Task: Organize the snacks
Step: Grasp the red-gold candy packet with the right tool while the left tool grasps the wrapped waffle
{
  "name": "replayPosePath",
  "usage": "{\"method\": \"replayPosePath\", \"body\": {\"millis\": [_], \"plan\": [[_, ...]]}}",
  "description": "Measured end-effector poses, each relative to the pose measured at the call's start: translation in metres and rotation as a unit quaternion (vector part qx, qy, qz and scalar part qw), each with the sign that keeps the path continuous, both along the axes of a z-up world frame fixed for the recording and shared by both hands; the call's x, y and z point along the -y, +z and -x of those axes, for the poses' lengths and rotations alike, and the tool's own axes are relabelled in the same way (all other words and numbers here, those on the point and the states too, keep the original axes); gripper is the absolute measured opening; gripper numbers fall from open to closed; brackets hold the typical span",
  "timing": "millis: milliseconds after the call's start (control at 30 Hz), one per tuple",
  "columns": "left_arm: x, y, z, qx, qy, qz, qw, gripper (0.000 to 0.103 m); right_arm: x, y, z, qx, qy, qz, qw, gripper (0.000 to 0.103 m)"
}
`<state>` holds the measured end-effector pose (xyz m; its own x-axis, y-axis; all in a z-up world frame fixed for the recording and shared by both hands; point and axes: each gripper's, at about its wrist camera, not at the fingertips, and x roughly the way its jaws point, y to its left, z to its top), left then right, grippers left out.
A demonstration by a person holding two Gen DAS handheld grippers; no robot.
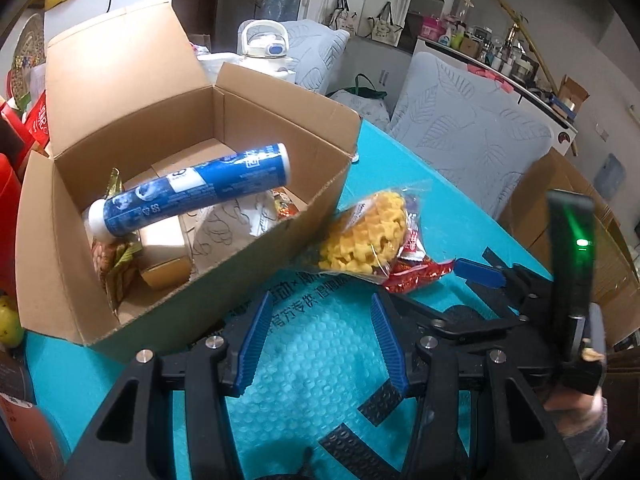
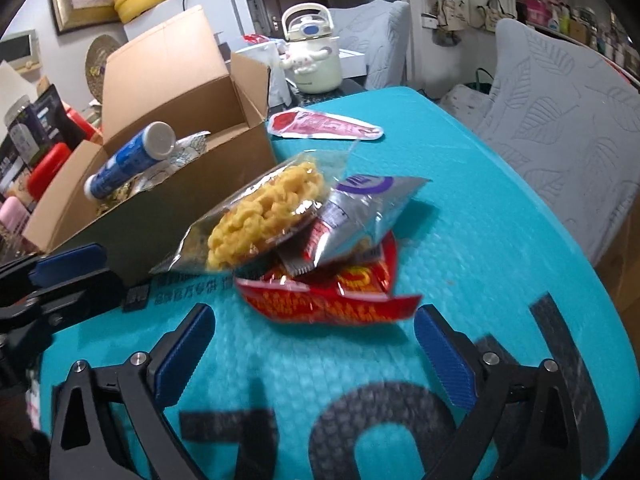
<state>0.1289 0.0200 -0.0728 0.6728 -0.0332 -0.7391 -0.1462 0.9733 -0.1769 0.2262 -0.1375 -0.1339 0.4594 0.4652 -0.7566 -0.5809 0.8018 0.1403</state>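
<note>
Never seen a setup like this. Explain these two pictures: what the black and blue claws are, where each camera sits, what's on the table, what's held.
No robot here: a person holds one two-finger gripper in each hand, with a fisheye camera on each looking along its fingers. One picture is from the left gripper, the other from the right gripper. Both are open and hold nothing. On the teal mat stands an open cardboard box with a blue tube leaning inside. Beside it lies a pile of snack packets, and a flat red packet farther back.
</note>
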Motion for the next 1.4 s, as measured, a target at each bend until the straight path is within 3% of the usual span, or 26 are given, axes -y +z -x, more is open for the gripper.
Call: {"method": "replayPosePath", "body": {"millis": [233, 367, 467, 833, 1167, 1233, 1300, 1367, 1400], "plan": [[-0.005, -0.001, -0.003, -0.001, 0.005, 0.007, 1.0000, 0.051, -0.015, -0.014, -0.015, -0.004, -0.028, 0.024, 0.999, 0.102], [-0.006, -0.001, -0.006, 0.003, 0.000, 0.009, 1.0000, 0.051, -0.008, -0.015, -0.019, -0.012, -0.037, 0.005, 0.999, 0.083], [-0.001, -0.001, -0.010, 0.007, -0.014, 0.006, 0.9999, 0.051, -0.001, -0.014, -0.017, -0.011, -0.033, 0.001, 0.999, 0.079], [0.028, -0.008, -0.044, -0.002, -0.080, 0.016, 0.9967, 0.051, 0.044, -0.012, -0.010, -0.031, -0.050, 0.003, 0.998, 0.078], [0.043, -0.037, -0.087, -0.051, -0.096, -0.020, 0.9939, 0.051, 0.081, -0.011, -0.004, -0.035, -0.072, 0.010, 0.997, 0.078], [0.043, -0.039, -0.090, -0.045, -0.095, -0.028, 0.9941, 0.051, 0.081, -0.011, -0.005, -0.034, -0.070, 0.011, 0.997, 0.078], [0.043, -0.039, -0.095, -0.048, -0.094, -0.029, 0.9940, 0.062, 0.080, -0.012, -0.007, -0.033, -0.069, 0.010, 0.997, 0.079], [0.042, -0.042, -0.099, -0.049, -0.108, -0.009, 0.9929, 0.082, 0.079, -0.012, -0.008, -0.034, -0.069, 0.009, 0.997, 0.079], [0.044, -0.043, -0.101, -0.051, -0.114, -0.006, 0.9921, 0.088, 0.079, -0.012, -0.008, -0.034, -0.069, 0.009, 0.997, 0.079]]}}
